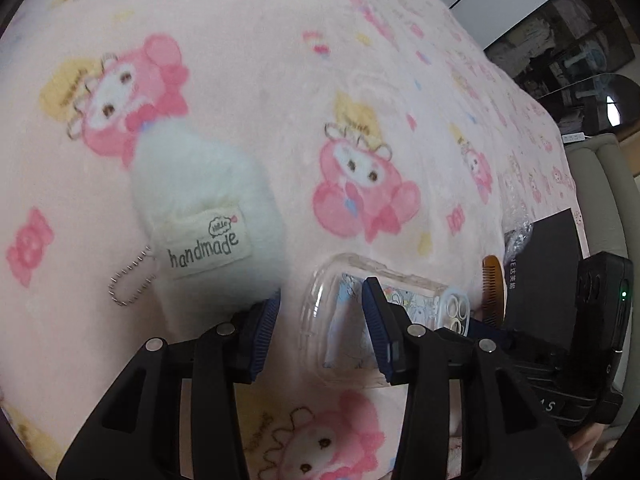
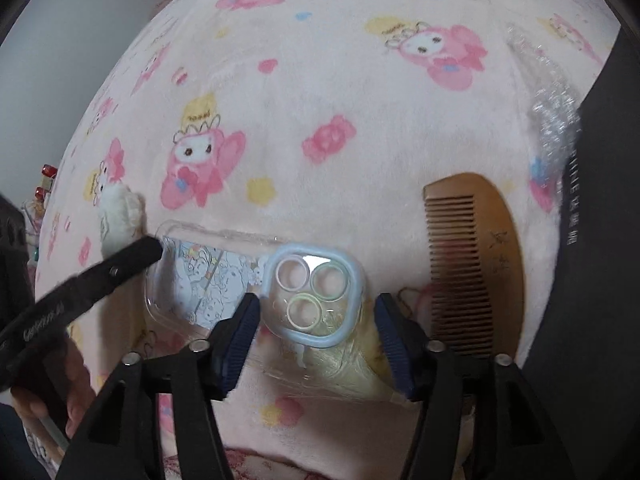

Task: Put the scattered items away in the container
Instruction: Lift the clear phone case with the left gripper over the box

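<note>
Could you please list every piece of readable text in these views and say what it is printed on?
"handmade", beneath a small "Hello": cloth tag on the white plush keychain.
White print on the black box: too blurred to read.
Carved marks on the wooden comb: unreadable.
Lettering on the blanket's yellow hats: too small.

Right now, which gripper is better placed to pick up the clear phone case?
Probably the right gripper: its open jaws straddle the phone case at its camera end. The left gripper only overlaps one side.

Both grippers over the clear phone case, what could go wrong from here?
1. Both jaws stand open astride the same phone case; the left gripper and right gripper may collide or tug against each other.
2. The case looks slick and flat on soft fleece; it may slip.
3. The comb lies close and might get bumped.
</note>
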Available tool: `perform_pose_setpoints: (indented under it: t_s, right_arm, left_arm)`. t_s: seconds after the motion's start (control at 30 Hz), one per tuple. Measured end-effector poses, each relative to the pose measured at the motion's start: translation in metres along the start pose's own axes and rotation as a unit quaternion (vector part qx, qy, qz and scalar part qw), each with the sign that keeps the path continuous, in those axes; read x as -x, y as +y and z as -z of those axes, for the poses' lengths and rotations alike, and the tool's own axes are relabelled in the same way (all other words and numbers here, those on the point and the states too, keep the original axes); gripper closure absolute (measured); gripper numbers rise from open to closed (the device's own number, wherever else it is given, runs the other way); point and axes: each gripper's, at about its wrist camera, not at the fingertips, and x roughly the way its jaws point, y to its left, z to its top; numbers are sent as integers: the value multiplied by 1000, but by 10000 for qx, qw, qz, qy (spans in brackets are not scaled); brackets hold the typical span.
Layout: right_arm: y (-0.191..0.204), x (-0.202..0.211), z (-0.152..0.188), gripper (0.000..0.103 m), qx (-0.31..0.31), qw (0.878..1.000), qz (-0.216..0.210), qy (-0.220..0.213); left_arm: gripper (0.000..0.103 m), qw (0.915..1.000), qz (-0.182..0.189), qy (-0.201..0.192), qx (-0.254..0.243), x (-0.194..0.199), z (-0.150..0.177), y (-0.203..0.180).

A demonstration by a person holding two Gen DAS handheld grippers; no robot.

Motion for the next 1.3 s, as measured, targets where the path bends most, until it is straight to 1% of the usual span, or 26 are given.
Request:
perform_pose_setpoints:
  t_s: [0.07, 0.13, 0.2, 0.27, 0.4, 0.47, 0.53, 0.57, 0.7, 0.8, 1.0, 1.13, 1.3]
  right_arm:
    - [2, 0, -2, 42, 59, 9999, -71, 80]
    - [6, 7, 1, 45, 166, 9997, -154, 84]
    - [12, 20, 6, 48, 328, 9994, -97, -72]
    - [16, 34, 12, 49, 376, 9990, -124, -203]
    - [21, 69, 22, 49, 434, 9975, -267, -488]
    - [18, 93, 41, 49, 447, 9966, -340, -603]
    - [8, 117, 49, 49, 421, 9955, -415, -743]
    - [17, 118, 44, 49, 413, 9949, -425, -821]
    - [13, 146, 59, 49, 405, 9922, -422, -1097]
    - [12, 157, 63, 49, 451, 9897, -319, -1318]
    - [-11, 191, 92, 49, 429, 9853, -128, -1649]
    - [-36, 209, 110, 49, 246, 9826, -61, -1838]
    - [-79, 226, 126, 49, -38, 9801, 50, -1982]
  left_arm:
    - [60, 9999, 91, 50, 5, -3, 7, -5]
    - [59, 10000, 63, -3, -46, 6, 15, -9]
    - [59, 9999, 135, -42, 13, 20, 22, -10]
    - [59, 9996, 235, -144, 46, 38, 26, -14]
    - [58, 9985, 343, -410, -105, 81, 40, -30]
    - [58, 9978, 435, -473, -150, 94, 46, -40]
    - [58, 9970, 569, -496, -185, 105, 53, -49]
    - [58, 9963, 659, -511, -215, 111, 57, -54]
    - [58, 9947, 684, -627, -453, 128, 70, -82]
    - [58, 9933, 696, -672, -632, 135, 81, -104]
    - [59, 9911, 715, -634, -927, 140, 99, -143]
    - [58, 9884, 724, -556, -1210, 136, 112, -175]
    - [57, 9841, 889, -386, -1488, 116, 124, -218]
